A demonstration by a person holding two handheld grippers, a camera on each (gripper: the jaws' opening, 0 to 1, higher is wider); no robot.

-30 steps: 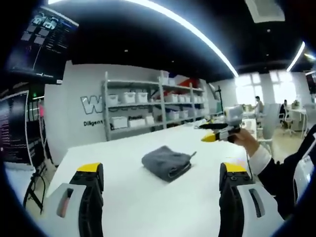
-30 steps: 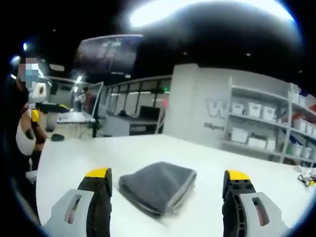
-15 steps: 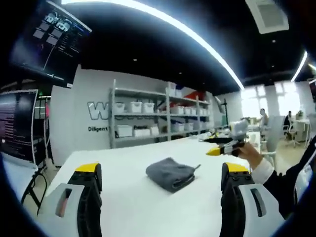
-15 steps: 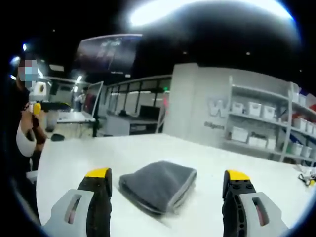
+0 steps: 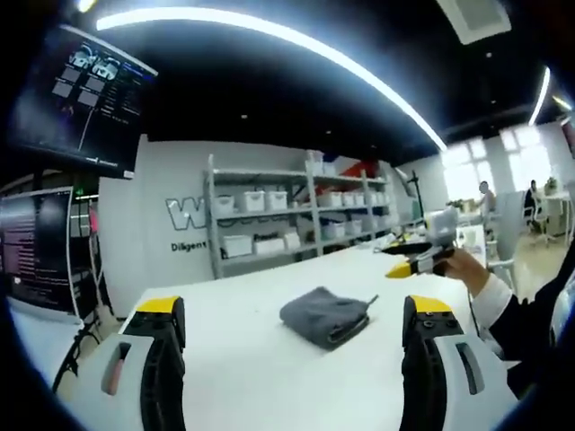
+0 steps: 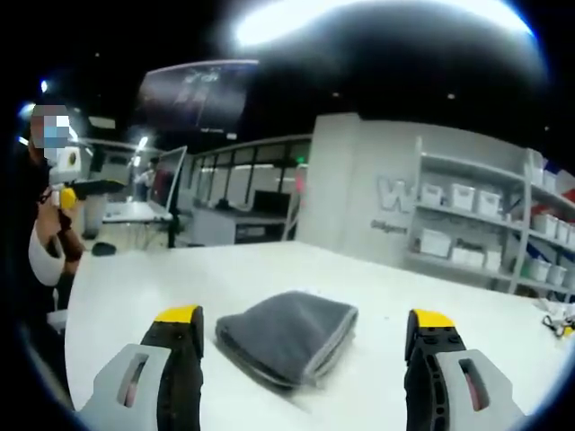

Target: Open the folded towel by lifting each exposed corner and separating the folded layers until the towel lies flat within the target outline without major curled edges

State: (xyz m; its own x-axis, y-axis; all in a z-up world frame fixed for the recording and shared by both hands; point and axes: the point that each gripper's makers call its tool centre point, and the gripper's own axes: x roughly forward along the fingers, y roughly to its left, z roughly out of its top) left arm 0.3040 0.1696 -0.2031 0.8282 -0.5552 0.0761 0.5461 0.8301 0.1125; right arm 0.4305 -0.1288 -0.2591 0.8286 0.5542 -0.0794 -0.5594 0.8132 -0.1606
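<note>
Towel first: the grey, plush, folded towel (image 6: 286, 335) lies on the white, smooth desk (image 6: 225, 278), just ahead of your right tongs (image 6: 304, 346) and roughly centred between their yellow-tipped jaws. In the left gripper view the same towel (image 5: 326, 315) sits farther out, toward the middle of the desk (image 5: 269, 377), with your left tongs (image 5: 294, 337) well short of it.

Judging by how it lies, you have not started the unfolding. The towel is a compact, thick bundle with several layers stacked, and no corner is lifted. A paler edge band runs around the open side facing your right tongs, and there the layers show as separate lips. In the left gripper view a small tab or corner sticks out at the far right end of the bundle. I see no target outline marked on the desk in either view, so you will have to judge the flat position yourself.

Both tongs stand wide apart and hold nothing. Your right tongs also show in the left gripper view, held up in your hand (image 5: 463, 268) above the far side of the desk; there I cannot tell how their jaws stand.

The fabric looks soft and fuzzy with rounded folds, so it should drape and sag when lifted. The desk surface is bare and glossy.
</note>
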